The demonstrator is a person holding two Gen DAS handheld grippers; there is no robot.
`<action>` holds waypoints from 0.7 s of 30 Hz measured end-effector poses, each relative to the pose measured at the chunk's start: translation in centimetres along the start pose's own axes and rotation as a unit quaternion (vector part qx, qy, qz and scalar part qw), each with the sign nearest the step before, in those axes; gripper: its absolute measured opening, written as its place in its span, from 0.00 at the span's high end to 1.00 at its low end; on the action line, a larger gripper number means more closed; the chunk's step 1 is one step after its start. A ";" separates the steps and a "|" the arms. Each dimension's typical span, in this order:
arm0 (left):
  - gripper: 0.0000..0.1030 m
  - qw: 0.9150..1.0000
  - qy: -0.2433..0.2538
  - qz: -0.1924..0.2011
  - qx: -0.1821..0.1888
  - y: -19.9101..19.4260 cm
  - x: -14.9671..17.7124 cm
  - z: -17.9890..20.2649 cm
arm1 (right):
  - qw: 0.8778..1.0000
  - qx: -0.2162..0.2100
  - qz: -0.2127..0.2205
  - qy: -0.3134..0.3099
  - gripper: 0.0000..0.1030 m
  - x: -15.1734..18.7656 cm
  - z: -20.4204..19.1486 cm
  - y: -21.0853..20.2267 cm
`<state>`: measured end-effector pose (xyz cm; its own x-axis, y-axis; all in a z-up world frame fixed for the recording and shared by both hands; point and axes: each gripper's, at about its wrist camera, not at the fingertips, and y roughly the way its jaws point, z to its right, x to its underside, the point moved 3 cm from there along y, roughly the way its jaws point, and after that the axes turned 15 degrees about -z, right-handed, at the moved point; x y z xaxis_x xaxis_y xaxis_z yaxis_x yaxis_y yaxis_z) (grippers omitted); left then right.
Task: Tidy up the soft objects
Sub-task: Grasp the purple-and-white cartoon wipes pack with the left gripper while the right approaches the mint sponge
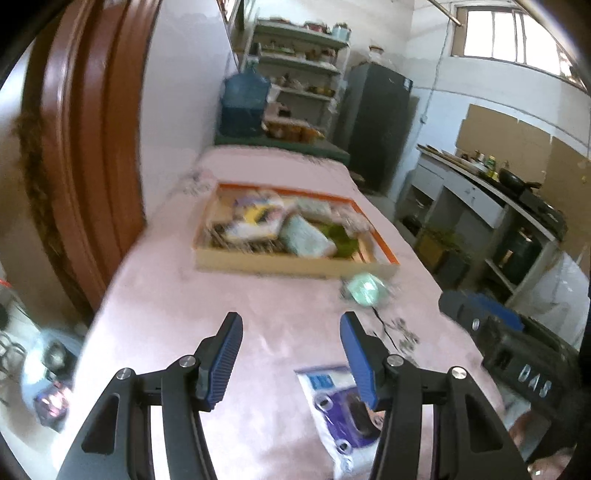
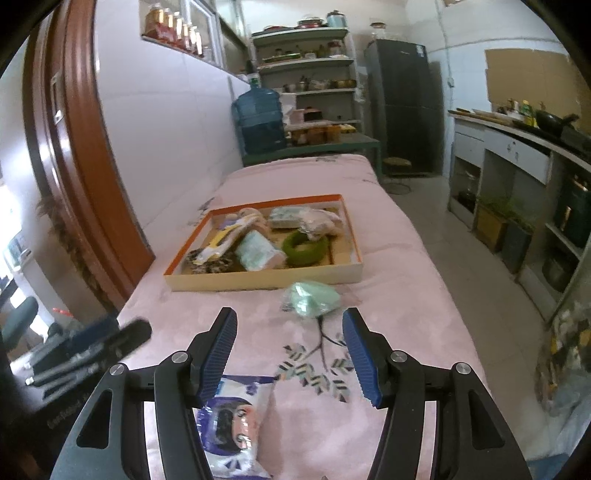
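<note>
Both grippers, left (image 1: 291, 325) and right (image 2: 290, 321), hung spread wide, gripping nothing. Crinkly mint packet (image 2: 312, 299) lay on plush pink cloth (image 2: 406, 295), just before the shallow orange-rimmed tray (image 2: 266, 278). Glossy purple pouch (image 2: 229, 424) partly hidden behind the right fingers. Left view blurred; tray contents possibly soft packs.

White walls (image 2: 166, 110), brown door frame (image 2: 74, 147), shelving (image 2: 314, 62), dark fridge (image 2: 402, 103), bright window (image 1: 509, 33)
</note>
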<state>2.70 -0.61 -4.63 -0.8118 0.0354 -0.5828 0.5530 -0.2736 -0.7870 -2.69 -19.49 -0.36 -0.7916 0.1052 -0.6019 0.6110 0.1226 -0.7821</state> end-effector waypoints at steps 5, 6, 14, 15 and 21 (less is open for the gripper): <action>0.47 0.998 0.001 -0.049 0.045 2.6 1.8 0.5 | 1.000 0.003 -0.012 0.011 0.41 0.9 1.2 0.3; 0.47 0.997 0.003 -0.058 0.052 3.2 2.3 0.7 | 1.000 0.002 -0.016 0.013 0.41 1.1 1.3 0.4; 0.47 0.993 0.012 -0.090 0.081 5.1 4.4 2.1 | 1.000 -0.001 -0.015 0.013 0.41 1.8 1.6 0.3; 0.47 0.992 0.012 -0.092 0.083 5.2 4.5 2.3 | 1.000 -0.001 -0.015 0.013 0.41 1.8 1.7 0.2; 0.47 0.991 0.010 -0.104 0.087 6.1 5.2 2.3 | 1.000 -0.002 -0.015 0.018 0.41 1.9 2.0 0.2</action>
<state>1.38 -4.32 -11.97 -0.9003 0.1262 -0.4165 0.3321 -0.4193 -0.8449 -4.11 -21.22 -2.00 -0.8090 0.1364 -0.5718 0.5869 0.1303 -0.7991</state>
